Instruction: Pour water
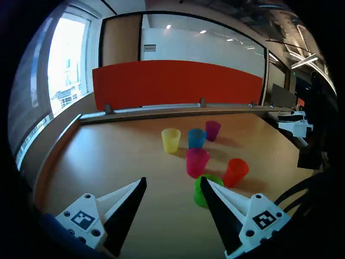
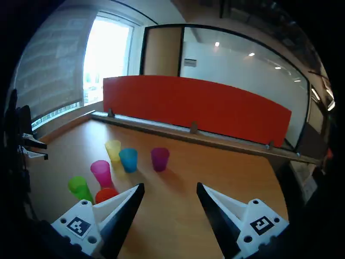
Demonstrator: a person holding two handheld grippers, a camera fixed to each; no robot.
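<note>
Jaws wide, empty: left gripper [image 1: 172, 179], right gripper [image 2: 170, 185]; six cups [image 1: 197, 162] (one desk [image 1: 120, 151]).

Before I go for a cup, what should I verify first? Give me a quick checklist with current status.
1. The left claw open and empty: ok.
2. The right claw open and empty: ok.
3. The green cup centred in front of the left claw: not ok, it sits off to one side.
4. The orange cup and pink cup upright: ok.
5. Water in any cup: cannot tell.
</note>
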